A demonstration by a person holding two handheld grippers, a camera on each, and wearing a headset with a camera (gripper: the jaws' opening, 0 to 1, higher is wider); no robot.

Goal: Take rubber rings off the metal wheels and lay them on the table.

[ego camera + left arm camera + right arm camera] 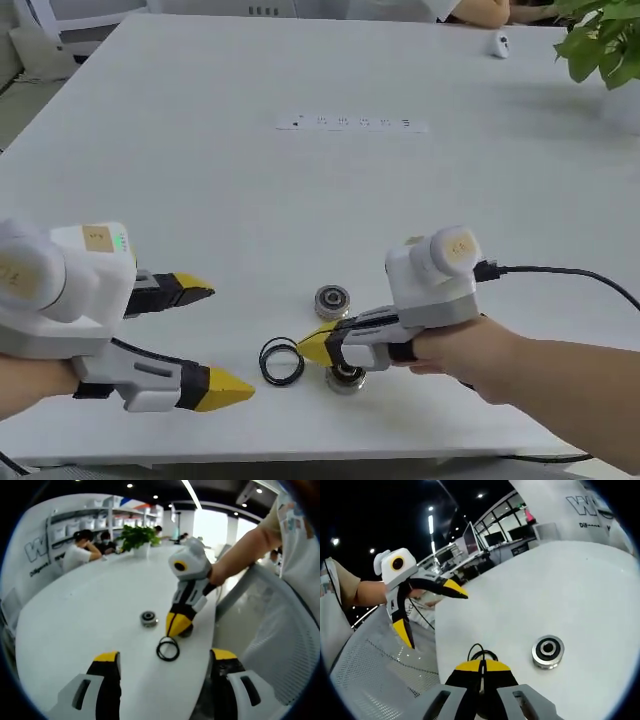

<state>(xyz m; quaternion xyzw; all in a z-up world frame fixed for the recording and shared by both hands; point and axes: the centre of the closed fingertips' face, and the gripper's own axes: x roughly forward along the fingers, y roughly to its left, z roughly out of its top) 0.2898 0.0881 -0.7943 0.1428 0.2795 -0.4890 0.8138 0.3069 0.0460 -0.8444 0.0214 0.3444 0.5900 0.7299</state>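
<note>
While the white table [200, 180] runs toward wall shelves [75, 519], left gripper [230, 340] gapes; right gripper [306, 347] sits closed.

Black rubber rings [281, 361] flat, overlapping — near metal wheel [347, 380] just beside, far metal wheel [332, 300] flat, apart.

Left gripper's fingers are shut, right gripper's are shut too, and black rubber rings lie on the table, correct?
No: the left gripper has its fingers open, as the head view shows. The right gripper has them shut, and the rubber rings lie on the table.
</note>
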